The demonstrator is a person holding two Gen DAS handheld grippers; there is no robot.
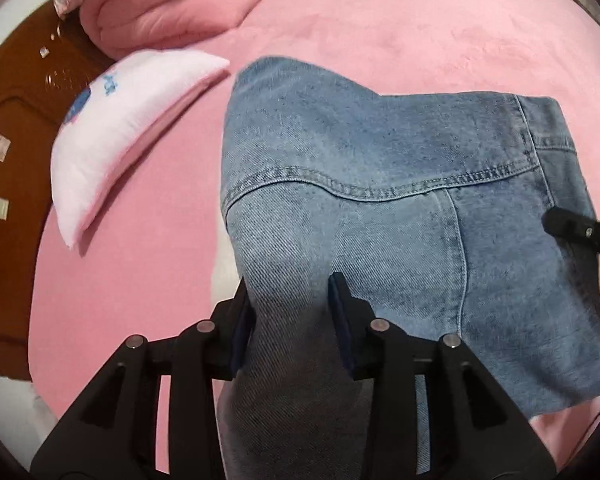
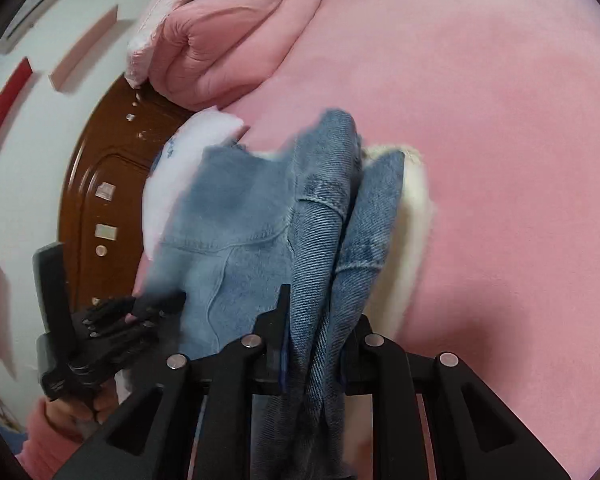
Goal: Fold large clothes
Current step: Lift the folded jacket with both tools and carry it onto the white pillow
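- The denim jacket [image 1: 380,184], blue with paler stitched seams, hangs over the pink bedspread [image 1: 380,28], held up by both grippers. In the left wrist view its back panel spreads wide, with a curved yoke seam running across it; whether its far edge rests on the bed cannot be told.
- In the right wrist view the same denim jacket [image 2: 236,216] is bunched into upright folds, and a cream fleecy lining [image 2: 414,200] shows along its right edge.
- The left gripper [image 1: 292,304] has a thick fold of denim between its two black fingers, and the pads press it from both sides, at a middling width.
- The right gripper [image 2: 320,320] is closed narrowly on several gathered layers of denim that rise from between its fingers.
- In the left wrist view one black fingertip of the right gripper reaches in from the right edge, against the jacket's side.
- In the right wrist view the left gripper [image 2: 156,304] sits at the lower left, its tips at the denim's edge, held by a hand [image 2: 84,404] in a pink sleeve [image 2: 44,432].
- Just beside the jacket to the left lies a pale pink pillow [image 1: 120,136] with a blue printed motif; the print is too blurred to read.
- Beyond the pillow a folded pink quilt [image 1: 172,4] is stacked at the head of the bed.
- A brown wooden headboard [image 1: 16,160] with small pale stickers stands to the left; no writing on them can be made out.
- The white wall [image 2: 60,40] above carries red and pink strips, blurred.
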